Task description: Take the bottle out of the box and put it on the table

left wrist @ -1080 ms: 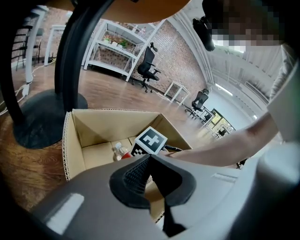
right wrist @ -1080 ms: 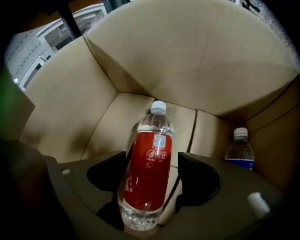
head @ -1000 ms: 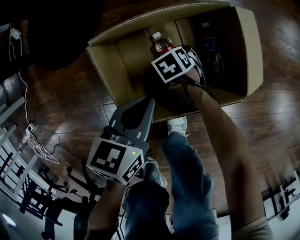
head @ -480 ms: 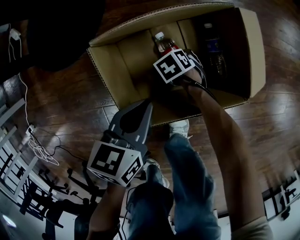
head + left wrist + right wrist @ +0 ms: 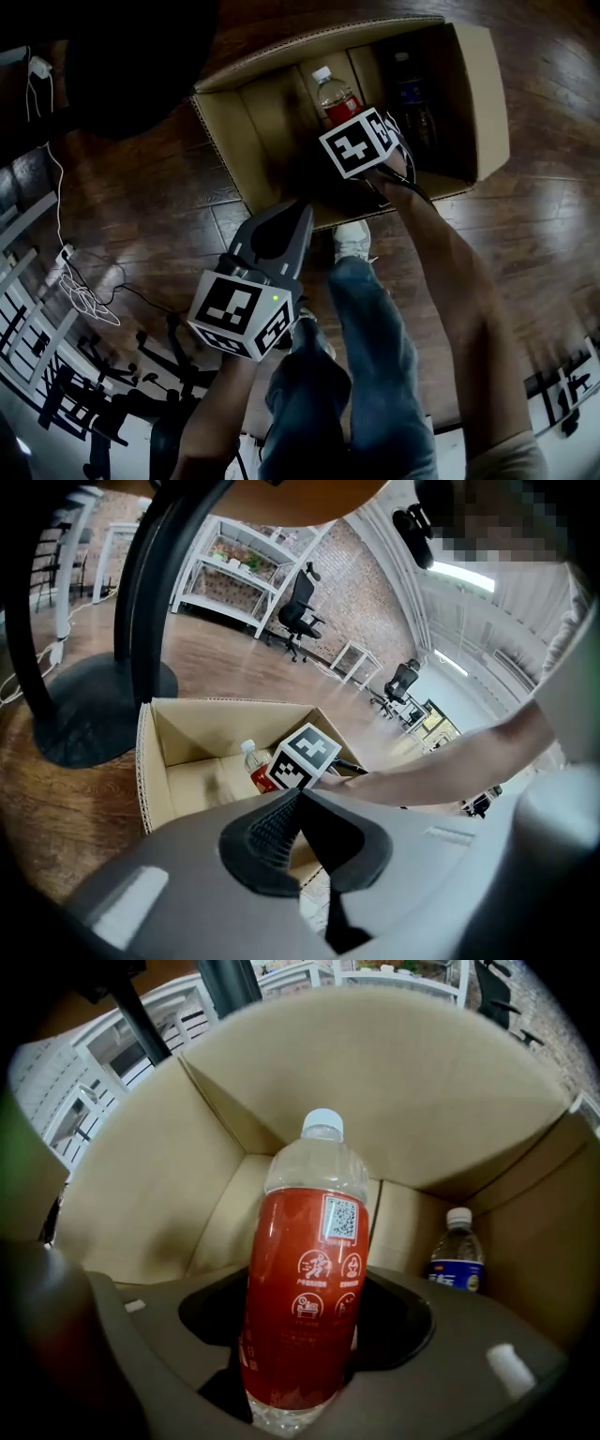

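- Lift-out under way: the right gripper's [image 5: 305,1333] jaws, which have just been closing, pinch the bottle [image 5: 305,1279] low on its red label. It stands upright inside the box [image 5: 234,141].
- The next move likely calls for a straight rise clear of the walls.
- The left gripper's [image 5: 298,803] jaws are pressed together, empty, outside the box.
- Clear smooth plastic, white cap, glossy label, corrugated cardboard; 1 blue-labelled bottle [image 5: 457,1255] stands beside.

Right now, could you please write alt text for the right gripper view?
A red-labelled bottle with a white cap sits between the fingers of the right gripper, which have just been closing on it, inside a cardboard box. A blue-labelled bottle stands behind, at the right.
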The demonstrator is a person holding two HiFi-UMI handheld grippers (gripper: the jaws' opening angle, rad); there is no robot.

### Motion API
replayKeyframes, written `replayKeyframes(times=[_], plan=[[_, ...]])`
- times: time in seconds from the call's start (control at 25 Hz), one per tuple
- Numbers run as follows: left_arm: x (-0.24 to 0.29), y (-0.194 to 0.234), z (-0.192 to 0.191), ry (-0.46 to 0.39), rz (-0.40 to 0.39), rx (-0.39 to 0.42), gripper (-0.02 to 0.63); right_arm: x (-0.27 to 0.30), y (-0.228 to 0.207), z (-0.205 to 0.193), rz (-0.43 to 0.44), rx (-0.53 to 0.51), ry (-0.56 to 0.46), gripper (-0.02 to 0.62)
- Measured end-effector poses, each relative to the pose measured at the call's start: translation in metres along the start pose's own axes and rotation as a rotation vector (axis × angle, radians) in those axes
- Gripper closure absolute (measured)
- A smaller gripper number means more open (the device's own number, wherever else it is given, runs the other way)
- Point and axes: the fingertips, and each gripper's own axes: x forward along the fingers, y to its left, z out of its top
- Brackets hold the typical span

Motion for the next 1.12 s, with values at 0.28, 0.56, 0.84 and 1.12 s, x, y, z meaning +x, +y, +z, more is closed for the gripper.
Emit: replayKeyframes(times=[0.28, 0.56, 0.84, 1.12], plan=[[-0.040, -0.039, 0.041, -0.002, -0.009, 0.026, 0.615, -0.081, 0.005, 0.023, 0.001, 0.018, -0.072, 0.290], [-0.076, -0.065, 0.090, -0.041, 0.005, 0.034, 0.615, -0.160, 0.025, 0.046, 0.049, 0.095, -0.154, 0.287], [-0.110, -0.094, 0.119, -0.071, 0.008, 0.058, 0.615, -0.245, 0.053, 0.057, 0.101, 0.144, -0.278, 0.287], [-0.157, -0.127, 0.152, -0.139, 0.029, 0.083, 0.615, -0.353, 0.077, 0.048, 0.123, 0.177, -0.424, 0.287]])
